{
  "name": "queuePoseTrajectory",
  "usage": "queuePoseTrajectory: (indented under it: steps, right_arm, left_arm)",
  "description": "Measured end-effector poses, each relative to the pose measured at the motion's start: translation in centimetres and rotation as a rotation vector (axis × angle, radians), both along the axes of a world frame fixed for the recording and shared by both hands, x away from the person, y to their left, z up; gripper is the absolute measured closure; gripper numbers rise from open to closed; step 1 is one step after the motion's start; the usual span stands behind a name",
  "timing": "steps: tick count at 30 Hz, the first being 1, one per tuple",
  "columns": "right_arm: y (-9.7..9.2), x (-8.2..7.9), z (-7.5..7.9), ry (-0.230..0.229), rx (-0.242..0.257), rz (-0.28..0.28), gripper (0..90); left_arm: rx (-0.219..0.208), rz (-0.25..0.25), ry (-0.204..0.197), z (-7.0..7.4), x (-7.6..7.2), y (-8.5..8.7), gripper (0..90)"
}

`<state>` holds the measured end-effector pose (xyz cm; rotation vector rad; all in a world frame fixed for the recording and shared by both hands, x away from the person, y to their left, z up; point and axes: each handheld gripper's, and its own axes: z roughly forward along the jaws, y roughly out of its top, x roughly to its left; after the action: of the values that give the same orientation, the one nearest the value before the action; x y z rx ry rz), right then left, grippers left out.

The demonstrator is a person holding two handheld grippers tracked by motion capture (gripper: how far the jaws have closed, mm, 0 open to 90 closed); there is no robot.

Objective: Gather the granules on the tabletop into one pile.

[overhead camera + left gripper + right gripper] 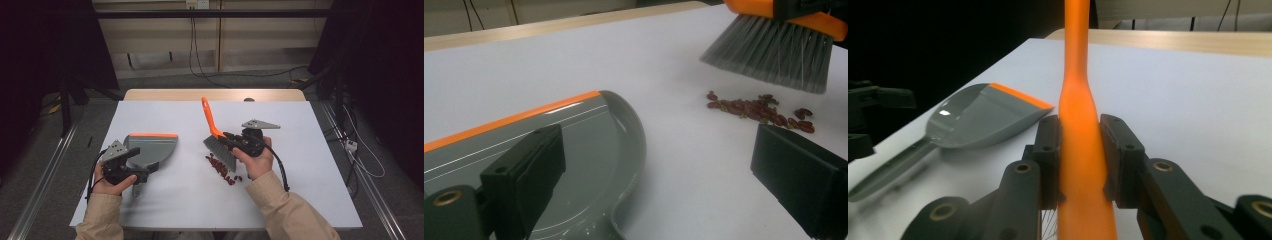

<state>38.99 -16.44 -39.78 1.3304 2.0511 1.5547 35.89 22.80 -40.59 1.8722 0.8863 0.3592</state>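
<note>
Orange plastic forms the long, slim handle of the brush (216, 134), which flares where it meets a head of dense grey bristles cut in a straight line. The right gripper (235, 142) has its jaws clamped on that handle at the flared part, pads pressed flat against both sides, as the right gripper view shows closely; the handle slants up and away toward the far side of the table (300, 200), while the bristles hang just above a small scatter of dark red beans (220, 167) near the middle of the white tabletop. To the left lies the dustpan (152, 148), glossy grey with a raised, curved rim and a thin orange strip along its flat far lip; its grey handle points toward the near edge. The left gripper (131, 159) sits over the near part of the pan, jaws spread wide apart with nothing pressed between them, one jaw above the pan's basin and the other over bare table. Beans and pan are apart, with white surface between them.
</note>
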Motion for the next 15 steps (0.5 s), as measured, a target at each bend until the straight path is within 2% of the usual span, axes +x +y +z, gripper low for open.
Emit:
queuePoseTrajectory:
  steps: [3,7,13,15]
  right_arm:
    - [-1.3,0.6,-0.1,-0.027,-0.056,-0.001,71.1]
    - [-2.8,1.5,-0.7,-0.025,-0.106,-0.015,71.0]
    - [-3.8,2.3,-1.7,-0.053,-0.172,-0.008,71.0]
    - [-3.9,2.5,-2.0,-0.06,-0.189,0.01,71.0]
  left_arm:
    - [0.001,0.0,0.001,0.0,0.0,0.1,7.3]
    - [0.003,-0.001,0.002,-0.1,0.1,0.0,7.3]
    - [0.005,0.0,0.005,-0.1,0.1,0.0,7.3]
    - [0.004,0.001,0.007,-0.1,0.1,0.0,7.3]
